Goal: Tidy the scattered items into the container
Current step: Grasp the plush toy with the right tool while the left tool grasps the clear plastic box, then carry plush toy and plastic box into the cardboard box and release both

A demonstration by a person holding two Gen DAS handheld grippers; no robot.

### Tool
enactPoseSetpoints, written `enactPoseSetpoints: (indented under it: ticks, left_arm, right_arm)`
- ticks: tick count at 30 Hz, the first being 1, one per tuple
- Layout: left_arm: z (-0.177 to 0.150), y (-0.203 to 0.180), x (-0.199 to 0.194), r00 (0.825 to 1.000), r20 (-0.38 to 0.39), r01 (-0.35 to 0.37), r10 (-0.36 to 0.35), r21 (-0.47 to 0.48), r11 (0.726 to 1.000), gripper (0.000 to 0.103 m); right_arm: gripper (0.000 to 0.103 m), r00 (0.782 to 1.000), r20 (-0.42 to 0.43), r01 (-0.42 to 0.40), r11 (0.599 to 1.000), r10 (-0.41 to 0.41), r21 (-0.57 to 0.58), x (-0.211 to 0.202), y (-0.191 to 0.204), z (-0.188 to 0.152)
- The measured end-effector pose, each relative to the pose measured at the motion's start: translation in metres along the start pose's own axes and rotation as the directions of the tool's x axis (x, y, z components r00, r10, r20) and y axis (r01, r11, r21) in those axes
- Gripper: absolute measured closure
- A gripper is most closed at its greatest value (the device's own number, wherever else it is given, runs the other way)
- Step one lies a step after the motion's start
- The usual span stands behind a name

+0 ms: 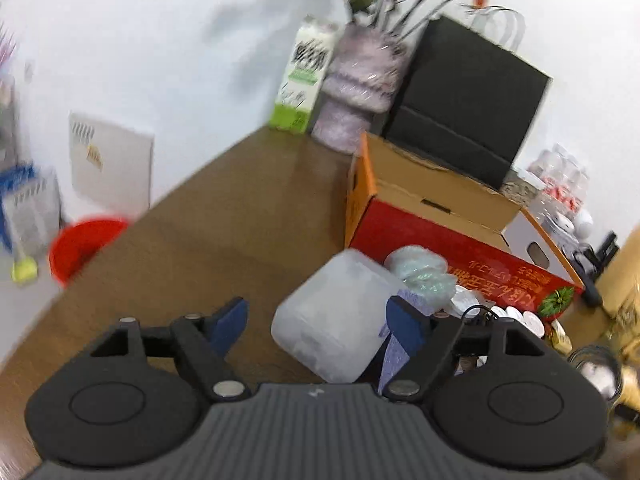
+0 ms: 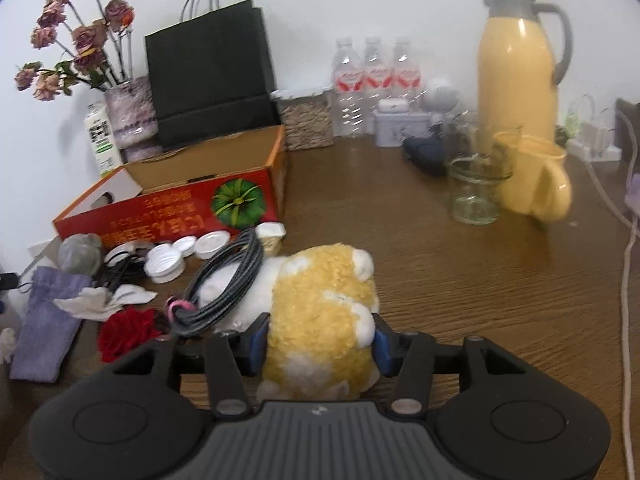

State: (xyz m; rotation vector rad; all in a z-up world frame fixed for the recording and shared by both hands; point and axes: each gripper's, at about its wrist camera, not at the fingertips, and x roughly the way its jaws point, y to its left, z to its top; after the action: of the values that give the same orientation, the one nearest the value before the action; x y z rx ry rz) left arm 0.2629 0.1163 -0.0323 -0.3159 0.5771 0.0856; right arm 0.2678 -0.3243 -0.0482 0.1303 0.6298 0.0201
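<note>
The open red and orange cardboard box stands at the back of the brown table. My left gripper is open around a cloudy white plastic tub, which lies nearer the right finger and apart from the left one. Behind the tub are a pale green ball and white lids. My right gripper is shut on a yellow and white plush toy, with both blue pads pressing into its sides. Left of the toy lie a grey cable coil, white lids, a red fabric rose, a crumpled tissue and a purple pouch.
Behind the box stand a black paper bag, a vase of dried flowers and a milk carton. To the right are water bottles, a yellow thermos, a yellow mug and a glass jar. A red bucket sits on the floor.
</note>
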Motion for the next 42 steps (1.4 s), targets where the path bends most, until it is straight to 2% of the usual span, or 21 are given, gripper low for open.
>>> enactPoseSetpoints:
  ticks: [2,3,6,7,8,9,11,12,13,15,16,18,20,21,25,28,30,32,35,39,42]
  left_arm:
    - [0.001,-0.003,0.001,0.999,-0.008,0.031,-0.031,0.075,0.997,0.017]
    - [0.001,-0.005,0.004,0.998,-0.022,0.057,-0.055,0.127,0.99,0.017]
    - [-0.001,-0.012,0.017,0.995,-0.077,0.085,-0.067,0.259,0.962,0.017]
    - [-0.002,-0.014,0.023,0.992,-0.1,0.1,-0.074,0.294,0.95,0.017]
    - [-0.004,-0.015,0.027,0.991,-0.11,0.104,-0.072,0.313,0.944,0.017]
    - [-0.005,-0.016,0.033,0.989,-0.129,0.107,-0.068,0.328,0.939,0.019]
    - [-0.008,-0.018,0.041,0.988,-0.148,0.088,-0.04,0.337,0.937,0.03]
    - [-0.007,-0.018,0.042,0.988,-0.148,0.095,-0.047,0.337,0.937,0.035]
    - [-0.007,-0.019,0.04,0.986,-0.153,0.114,-0.065,0.339,0.934,0.036]
    - [-0.009,-0.019,0.033,0.988,-0.137,0.117,-0.075,0.336,0.935,0.036]
    - [-0.009,-0.017,0.03,0.989,-0.13,0.111,-0.072,0.323,0.94,0.036]
    - [-0.012,-0.013,0.018,0.993,-0.104,0.076,-0.049,0.27,0.96,0.035]
    - [-0.013,-0.012,0.012,0.996,-0.076,0.057,-0.039,0.25,0.967,0.031]
    - [-0.011,-0.012,0.012,0.996,-0.072,0.067,-0.05,0.248,0.966,0.026]
    - [0.01,-0.013,0.017,0.993,-0.068,0.106,-0.094,0.201,0.974,0.024]
    - [0.028,-0.018,0.029,0.998,-0.037,0.064,-0.058,0.208,0.976,0.024]
    - [0.034,-0.027,0.042,0.996,-0.082,0.061,-0.041,0.256,0.965,0.024]
    - [0.031,-0.037,0.056,0.992,-0.127,0.023,0.016,0.303,0.953,0.025]
    - [0.024,-0.039,0.066,0.984,-0.168,-0.001,0.058,0.318,0.948,0.034]
    - [0.025,-0.024,0.062,0.989,-0.145,0.011,0.021,0.215,0.976,0.036]
    - [0.032,-0.019,0.045,0.994,-0.097,0.06,-0.044,0.173,0.983,0.036]
  right_arm:
    - [0.05,1.0,0.009,0.016,1.0,-0.015,-0.009,-0.002,-0.001,0.0]
    - [0.046,1.0,0.008,0.017,1.0,-0.016,-0.021,-0.001,0.0,0.0]
    - [0.045,0.999,-0.022,0.023,0.998,-0.024,-0.05,0.011,0.003,-0.001]
    - [0.047,0.999,-0.035,0.018,0.999,-0.02,-0.045,0.016,0.003,-0.002]
    - [0.056,0.999,-0.046,0.017,0.999,-0.019,-0.039,0.021,0.004,-0.004]
    - [0.057,0.999,-0.048,0.016,0.999,-0.018,-0.041,0.024,0.005,-0.005]
    - [0.059,0.999,-0.017,0.031,0.998,-0.032,-0.051,0.019,0.011,-0.003]
    - [0.06,0.998,0.031,0.049,0.993,-0.045,-0.105,0.011,0.019,-0.002]
    - [0.06,0.993,0.1,0.087,0.979,-0.07,-0.183,0.002,0.031,-0.002]
    - [0.06,0.951,0.279,0.229,0.906,-0.131,-0.357,-0.019,0.058,-0.004]
    - [0.06,0.936,0.321,0.269,0.884,-0.146,-0.383,-0.022,0.063,-0.003]
    - [0.06,0.914,0.338,0.346,0.867,-0.225,-0.36,-0.02,0.061,0.003]
    - [0.06,0.898,0.358,0.385,0.852,-0.257,-0.356,-0.021,0.057,0.005]
    - [0.06,0.901,0.361,0.37,0.862,-0.241,-0.346,-0.025,0.055,0.006]
    - [0.059,0.94,0.295,0.251,0.932,-0.171,-0.26,-0.027,0.045,0.012]
    - [0.059,0.949,0.275,0.216,0.951,-0.152,-0.219,-0.026,0.041,0.009]
    - [0.059,0.96,0.245,0.188,0.959,-0.134,-0.213,-0.023,0.038,0.005]
    - [0.059,0.968,0.218,0.168,0.966,-0.124,-0.198,-0.019,0.038,0.003]
    - [0.059,0.972,0.204,0.154,0.971,-0.115,-0.183,-0.02,0.038,-0.004]
    - [0.059,0.977,0.188,0.131,0.98,-0.101,-0.153,-0.019,0.034,-0.008]
    - [0.059,0.979,0.19,0.102,0.986,-0.075,-0.134,-0.021,0.032,-0.006]
